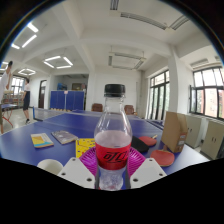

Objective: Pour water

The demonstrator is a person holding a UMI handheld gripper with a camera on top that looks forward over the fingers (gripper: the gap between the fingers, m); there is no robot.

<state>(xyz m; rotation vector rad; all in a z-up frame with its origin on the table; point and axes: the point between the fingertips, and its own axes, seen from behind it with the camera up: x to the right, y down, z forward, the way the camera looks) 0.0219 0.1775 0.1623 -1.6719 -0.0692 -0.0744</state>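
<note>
A clear plastic bottle [113, 130] with a black cap and a red label stands upright between my fingers, close to the camera. Clear liquid fills most of it. Both magenta pads [89, 158] press against its lower sides, so my gripper [112, 170] is shut on the bottle. The bottle's base is hidden between the white finger bodies, and I cannot tell whether it rests on the blue table [30, 152] or hangs above it.
On the blue table lie a yellow card [41, 141], a grey booklet [63, 136], a yellow sheet [85, 146], an orange-red lid [163, 157] and a white cup rim [50, 166]. A brown paper bag [174, 131] stands at the right. Chairs and windows lie beyond.
</note>
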